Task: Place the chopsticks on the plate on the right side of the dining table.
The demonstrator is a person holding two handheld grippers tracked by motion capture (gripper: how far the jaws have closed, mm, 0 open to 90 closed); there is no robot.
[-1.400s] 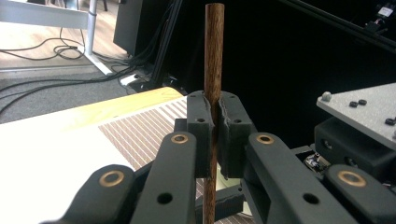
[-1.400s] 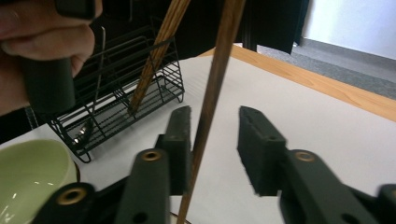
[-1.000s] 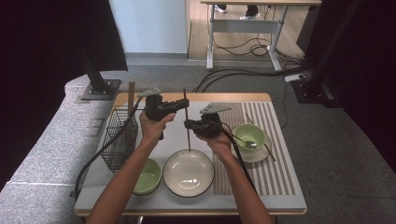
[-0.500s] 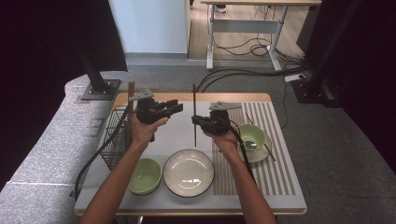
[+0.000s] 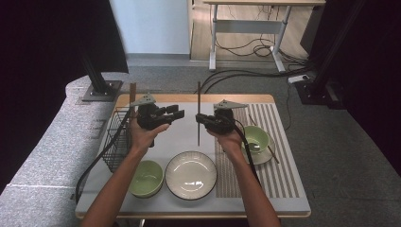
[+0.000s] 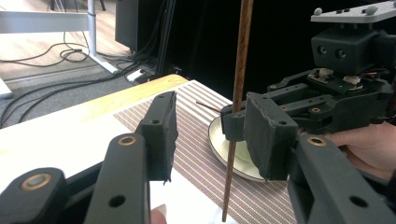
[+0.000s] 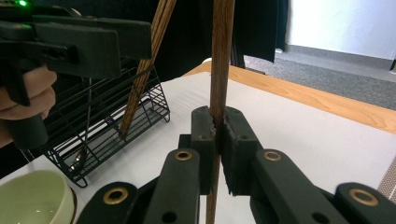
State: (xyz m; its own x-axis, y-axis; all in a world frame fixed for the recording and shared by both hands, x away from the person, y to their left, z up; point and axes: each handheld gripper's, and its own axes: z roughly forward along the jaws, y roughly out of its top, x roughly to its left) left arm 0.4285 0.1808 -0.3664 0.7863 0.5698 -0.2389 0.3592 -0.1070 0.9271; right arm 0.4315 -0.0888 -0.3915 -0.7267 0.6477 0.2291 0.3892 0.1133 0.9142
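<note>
The right tongs (image 5: 202,118) are clamping a chopstick (image 5: 198,113) upright above the desk (image 5: 179,137), now further toward 12 o'clock than a second ago. The left tongs (image 5: 176,113) are standing wide open and empty at its 9 o'clock; a handover is likely coming.

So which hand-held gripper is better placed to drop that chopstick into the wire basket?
Probably the right hand-held gripper: it is shut on the upright chopstick. The left hand-held gripper is open and empty, though nearer the wire basket, so a handover is possible.
</note>
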